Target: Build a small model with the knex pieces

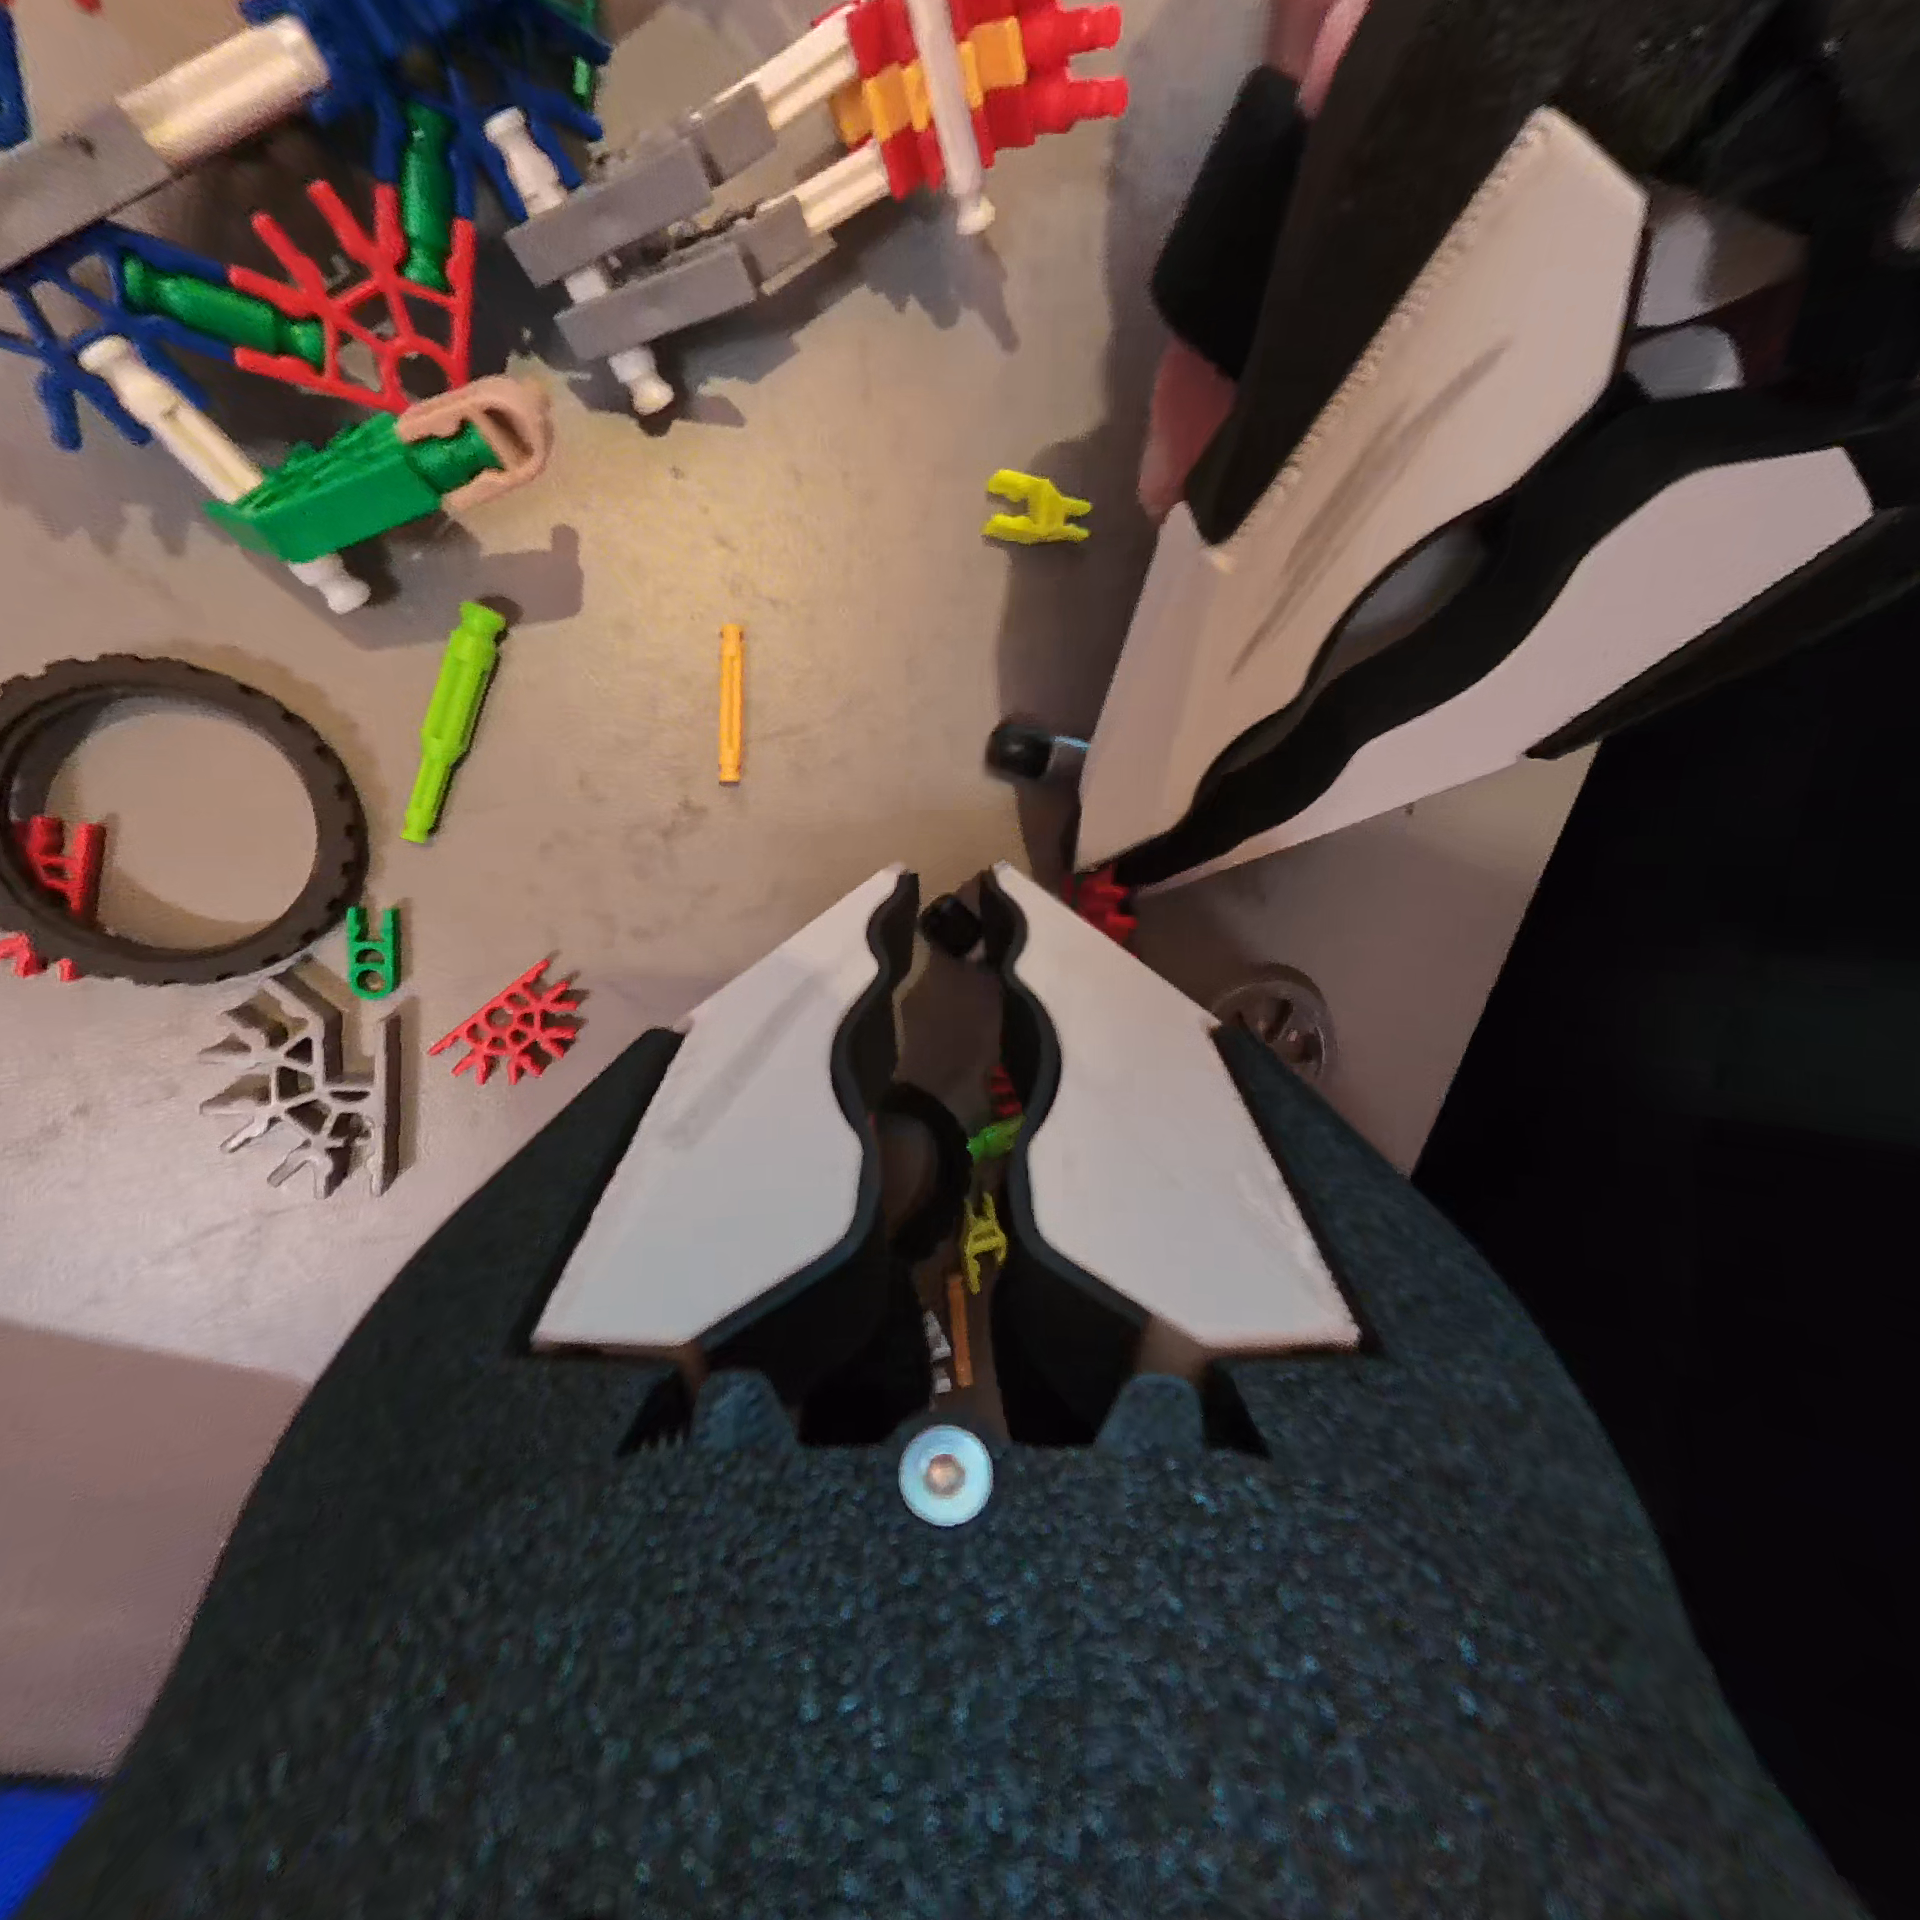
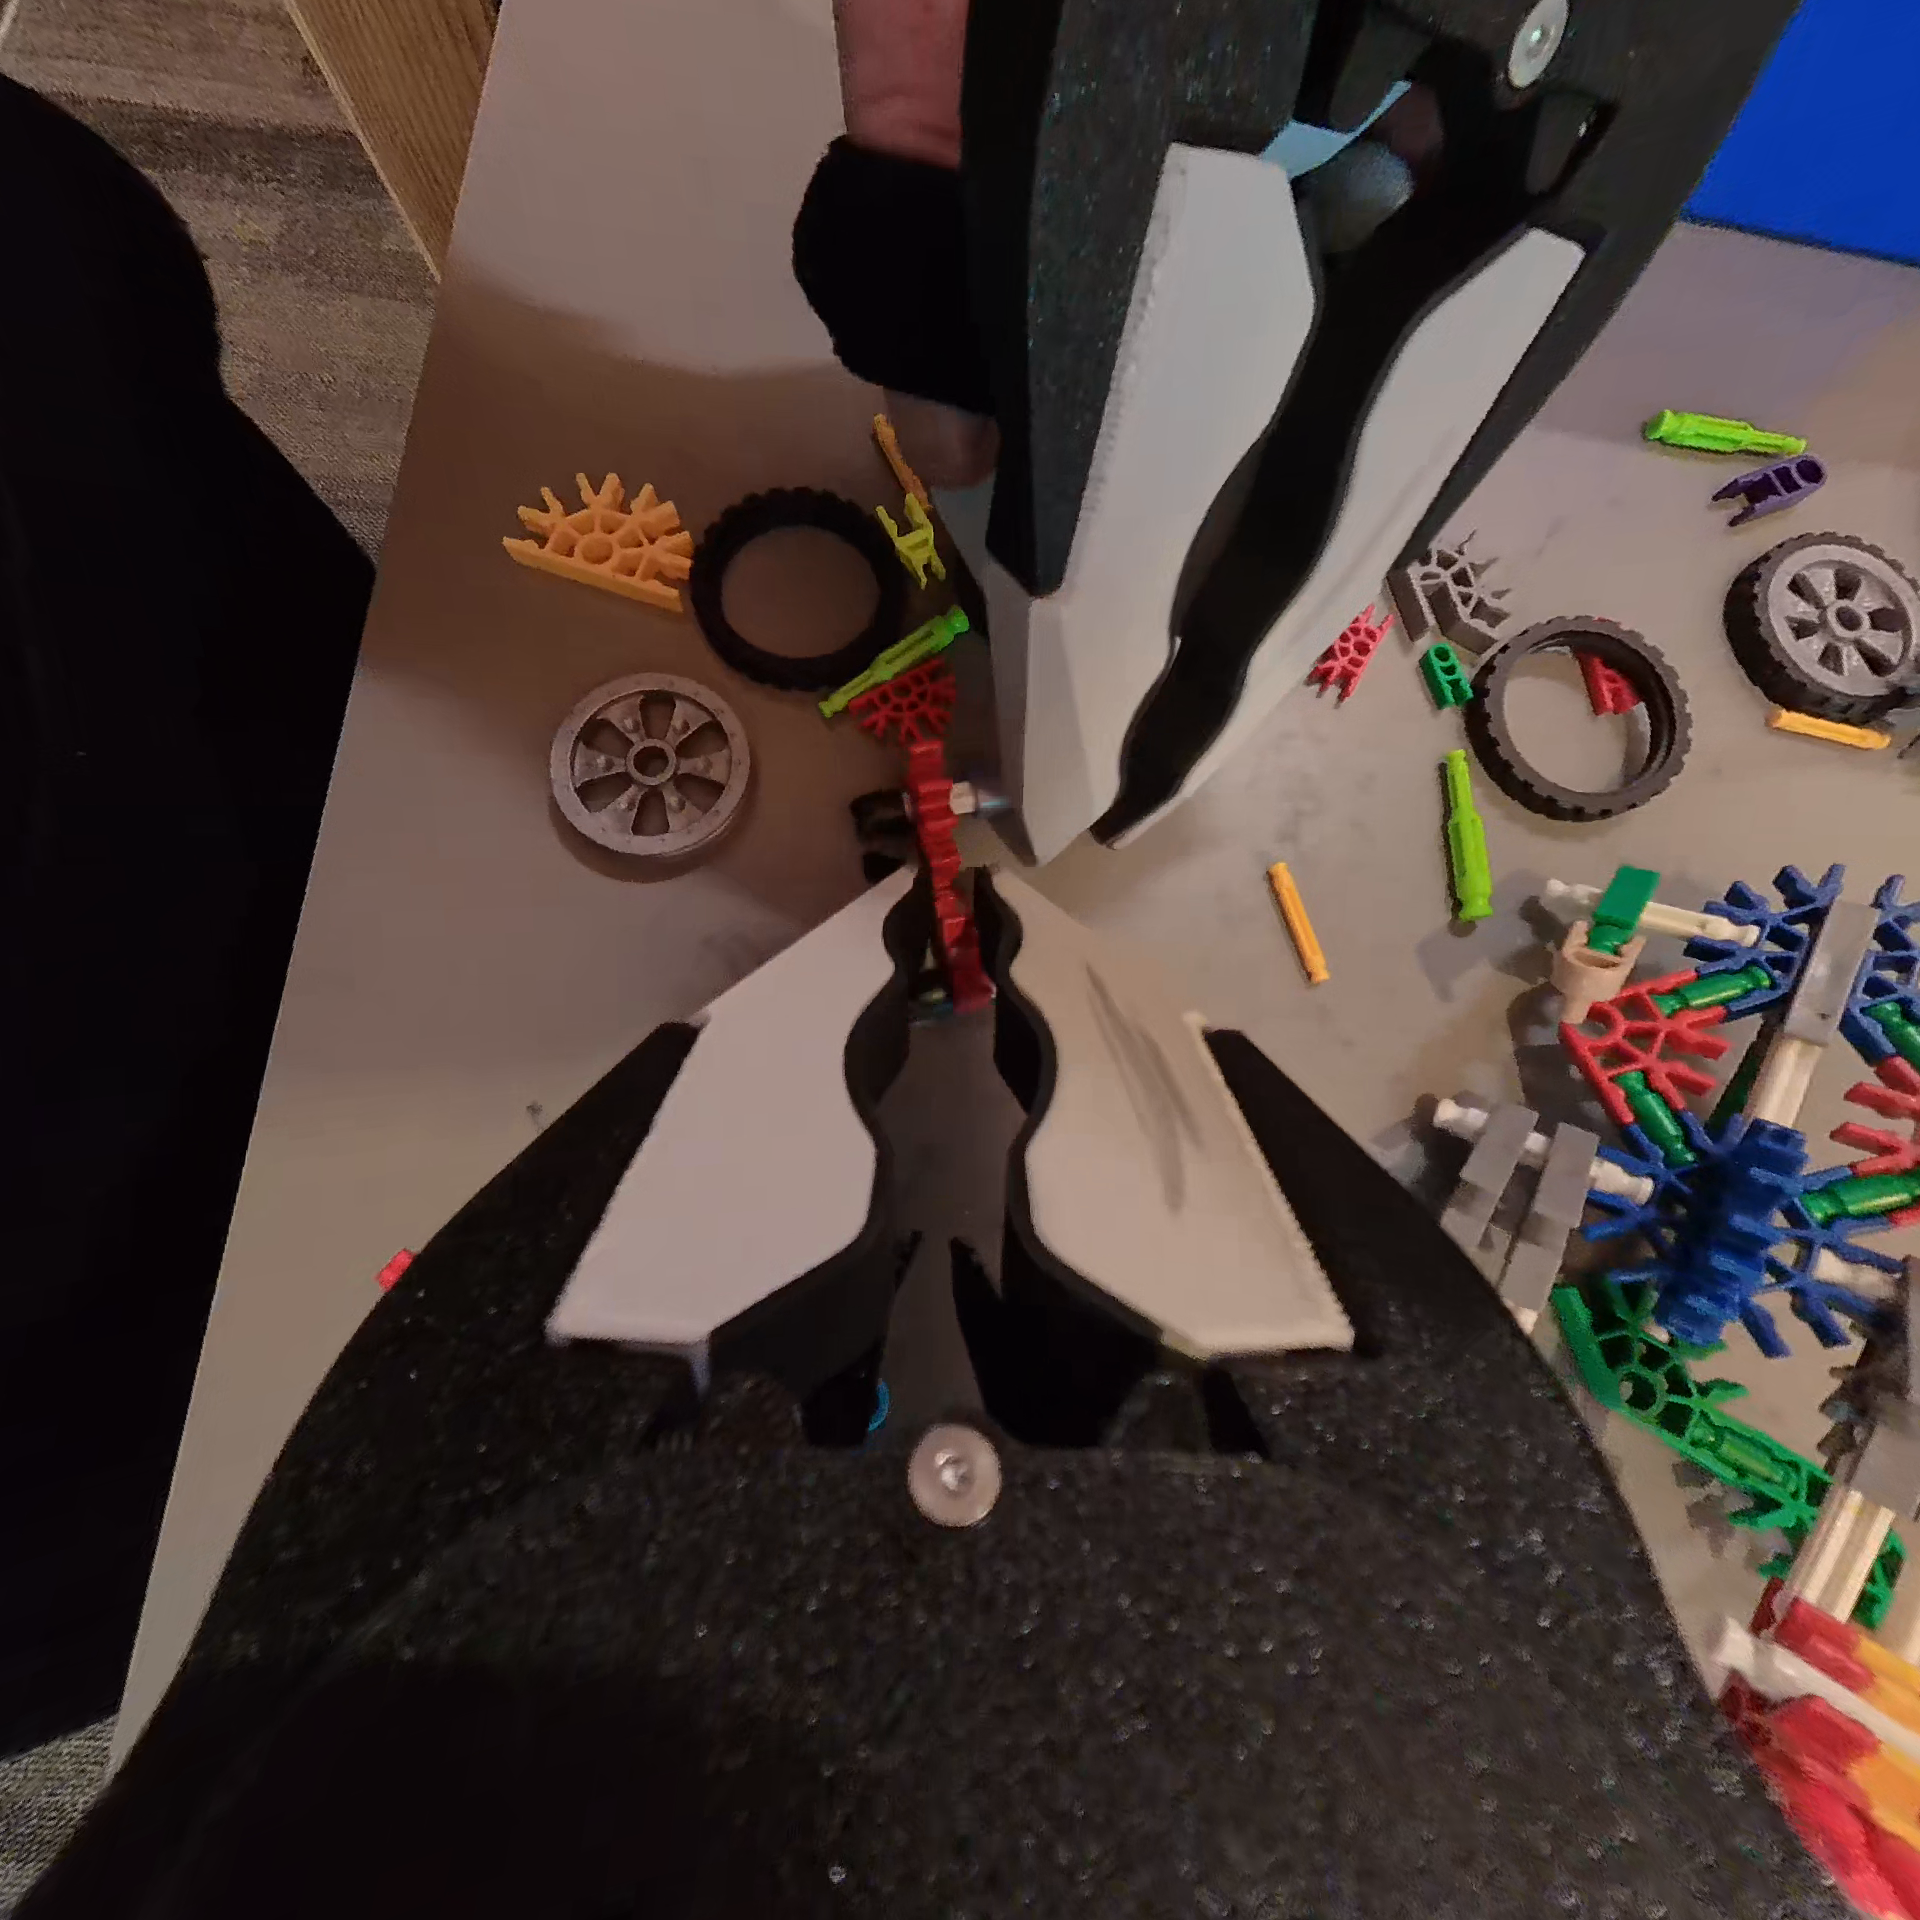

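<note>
My right gripper (image 2: pixel 951 883) is shut on a red toothed connector (image 2: pixel 943 883), held edge-on just above the grey table (image 2: pixel 468 935). A thin metal pin (image 2: pixel 977 802) with a black cap (image 2: pixel 878 816) passes through the connector. My left gripper (image 1: pixel 951 894) has a small black piece (image 1: pixel 951 925) pinched between its tips. The two grippers meet tip to tip. The right gripper (image 1: pixel 1101 868) comes in from the upper right with the red connector (image 1: pixel 1103 906). The left gripper (image 2: pixel 1091 831) comes down from the top, beside the pin.
Loose parts lie around: black tyres (image 1: pixel 343 831) (image 2: pixel 712 603), a grey wheel hub (image 2: pixel 649 764), a wheel (image 2: pixel 1829 623), green (image 1: pixel 452 722) and orange (image 1: pixel 730 703) rods, a yellow clip (image 1: pixel 1034 507). An assembled model (image 2: pixel 1745 1195) (image 1: pixel 353 301) stands beyond. The table edge (image 1: pixel 1455 1039) is close. Less than 4 cm separates the two grippers' tips. It is some 6 cm from my right tips to the grey wheel hub (image 2: pixel 649 764).
</note>
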Motion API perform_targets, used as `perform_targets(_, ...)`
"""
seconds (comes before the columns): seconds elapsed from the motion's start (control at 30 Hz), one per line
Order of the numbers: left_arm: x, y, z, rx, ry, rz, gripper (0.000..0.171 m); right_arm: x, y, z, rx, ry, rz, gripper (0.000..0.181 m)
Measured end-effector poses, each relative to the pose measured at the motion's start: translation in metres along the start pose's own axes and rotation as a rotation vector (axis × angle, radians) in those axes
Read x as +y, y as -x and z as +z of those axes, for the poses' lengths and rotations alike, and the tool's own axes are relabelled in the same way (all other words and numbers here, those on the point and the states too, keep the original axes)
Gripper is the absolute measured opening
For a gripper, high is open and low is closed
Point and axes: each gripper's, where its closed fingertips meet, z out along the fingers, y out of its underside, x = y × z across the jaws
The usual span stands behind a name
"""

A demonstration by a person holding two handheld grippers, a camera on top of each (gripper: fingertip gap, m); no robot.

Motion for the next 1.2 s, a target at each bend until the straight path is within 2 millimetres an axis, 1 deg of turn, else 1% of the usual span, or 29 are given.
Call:
perform_targets(0.13,-0.001,0.008,-0.002,-0.025,-0.049,-0.107,0.007,0.004,0.0,-0.003,0.008,0.004,0.021,0.006)
perform_targets(0.23,0.001,0.008,-0.004,-0.018,-0.072,-0.16,0.008,0.007,-0.002,-0.005,0.025,0.003,0.051,0.006)
perform_targets(0.43,-0.001,0.011,-0.017,0.022,-0.137,-0.217,0.011,0.005,0.001,-0.005,0.023,-0.013,0.054,0.006)
perform_targets(0.5,0.0,0.011,-0.02,0.044,-0.142,-0.217,0.011,0.004,0.004,-0.004,0.013,-0.012,0.042,0.006)
perform_targets(0.63,0.008,0.009,-0.016,0.035,-0.095,-0.184,0.011,0.004,0.003,-0.004,0.008,-0.004,0.035,0.006)
perform_targets(0.83,0.005,0.002,-0.009,0.05,-0.094,-0.162,0.01,0.005,-0.001,-0.005,-0.002,-0.003,0.034,0.006)
perform_targets(1.0,0.003,-0.001,-0.007,0.057,-0.091,-0.137,0.009,0.004,0.005,-0.003,-0.034,-0.015,0.017,0.006)
perform_targets(1.2,0.005,0.001,-0.012,0.065,-0.11,-0.152,0.01,0.002,0.004,-0.002,-0.039,-0.021,0.011,0.006)
